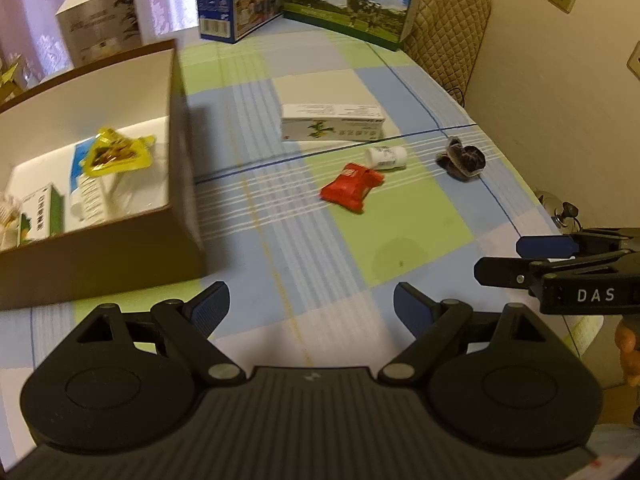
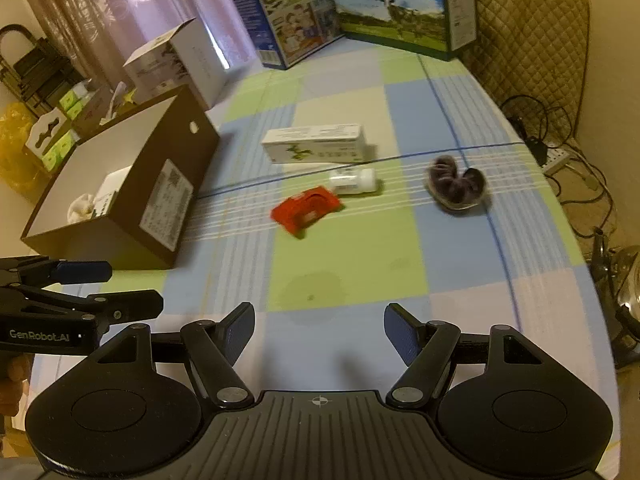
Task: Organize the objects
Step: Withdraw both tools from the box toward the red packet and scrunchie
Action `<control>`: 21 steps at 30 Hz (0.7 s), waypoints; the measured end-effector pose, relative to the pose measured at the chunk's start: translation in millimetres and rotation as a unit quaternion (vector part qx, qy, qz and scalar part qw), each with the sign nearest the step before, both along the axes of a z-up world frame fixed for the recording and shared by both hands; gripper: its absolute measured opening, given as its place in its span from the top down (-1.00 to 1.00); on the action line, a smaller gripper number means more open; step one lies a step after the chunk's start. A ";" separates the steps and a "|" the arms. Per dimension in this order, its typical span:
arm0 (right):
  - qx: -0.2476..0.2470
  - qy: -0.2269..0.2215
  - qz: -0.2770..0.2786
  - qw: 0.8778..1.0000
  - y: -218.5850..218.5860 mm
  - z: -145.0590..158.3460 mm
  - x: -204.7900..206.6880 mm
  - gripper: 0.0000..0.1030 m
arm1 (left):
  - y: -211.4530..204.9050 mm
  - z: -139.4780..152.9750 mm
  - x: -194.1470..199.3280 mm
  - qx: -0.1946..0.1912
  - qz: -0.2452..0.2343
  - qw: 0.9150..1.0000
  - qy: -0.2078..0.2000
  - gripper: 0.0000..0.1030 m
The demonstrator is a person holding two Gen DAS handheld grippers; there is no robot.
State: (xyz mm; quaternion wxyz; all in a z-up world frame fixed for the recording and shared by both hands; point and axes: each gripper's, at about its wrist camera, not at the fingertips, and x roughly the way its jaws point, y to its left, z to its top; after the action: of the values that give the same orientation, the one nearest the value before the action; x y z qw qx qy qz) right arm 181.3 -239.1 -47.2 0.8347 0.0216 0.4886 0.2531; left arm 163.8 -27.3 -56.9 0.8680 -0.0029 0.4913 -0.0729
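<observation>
The left gripper (image 1: 311,307) hangs over the near edge of the checked tablecloth (image 1: 400,248), its jaws spread wide with nothing between them. The right gripper (image 2: 319,330) is the same: jaws wide apart, empty, low over the cloth. Each shows in the other's view, side by side and apart.

In the left wrist view, a brown cardboard box (image 1: 176,184) sits at ten o'clock, open at the top. Inside lie a yellow packet (image 1: 116,154), a green and white carton (image 1: 40,216) and a blue and white pack (image 1: 86,192); what sits in the near corner is too blurred to name.

Out on the cloth at twelve to one o'clock lie four loose things. A white medicine box (image 1: 332,122) lies farthest back. Just in front of it a small white bottle (image 1: 386,157) lies on its side, with a red wrapper (image 1: 351,186) just beside it, nearer. A dark scrunchie (image 1: 462,158) lies apart at one o'clock.
</observation>
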 end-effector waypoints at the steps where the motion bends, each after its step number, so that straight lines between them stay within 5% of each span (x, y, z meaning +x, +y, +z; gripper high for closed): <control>1: 0.001 0.000 -0.002 1.000 -3.9 -0.7 2.3 -0.34 | -3.9 -0.8 2.1 0.001 -0.003 1.000 -0.001 -0.69; 21: 0.009 -0.008 -0.043 0.999 -46.0 -21.0 59.3 -0.34 | -61.4 -38.9 82.1 0.030 -0.059 0.998 -0.022 -0.56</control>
State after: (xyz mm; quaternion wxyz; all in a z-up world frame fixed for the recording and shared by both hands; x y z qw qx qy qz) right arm 240.6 -285.1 -68.2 0.8485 0.0475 0.4782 0.2216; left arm 245.9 -88.7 -95.8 0.8725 0.0538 0.4731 -0.1096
